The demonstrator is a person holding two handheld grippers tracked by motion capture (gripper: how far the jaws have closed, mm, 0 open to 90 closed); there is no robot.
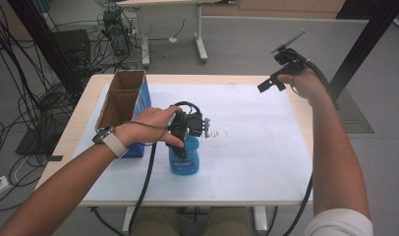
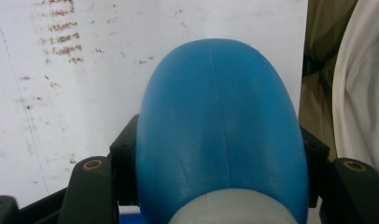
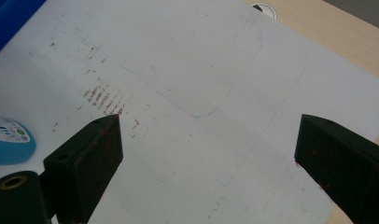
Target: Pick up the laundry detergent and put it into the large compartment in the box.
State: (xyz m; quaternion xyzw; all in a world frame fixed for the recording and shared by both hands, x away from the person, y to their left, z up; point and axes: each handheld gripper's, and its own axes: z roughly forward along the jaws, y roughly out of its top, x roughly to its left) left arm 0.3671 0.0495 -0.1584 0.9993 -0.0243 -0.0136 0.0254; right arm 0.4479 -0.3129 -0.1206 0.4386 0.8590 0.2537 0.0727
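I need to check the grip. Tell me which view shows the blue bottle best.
The left gripper view: the blue bottle sits large between that claw's jaws, which press both its sides. The high view shows it small, upright on the white mat, its top hidden under the left hand. The right gripper view catches its edge.

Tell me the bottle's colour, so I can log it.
Blue, with a pale grey neck; the bottle shows best in the left gripper view, between the jaws.

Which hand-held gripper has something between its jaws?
The left hand-held gripper, over the table's middle: its jaws flank the blue bottle. The right hand-held gripper, raised at the far right corner, is wide open.
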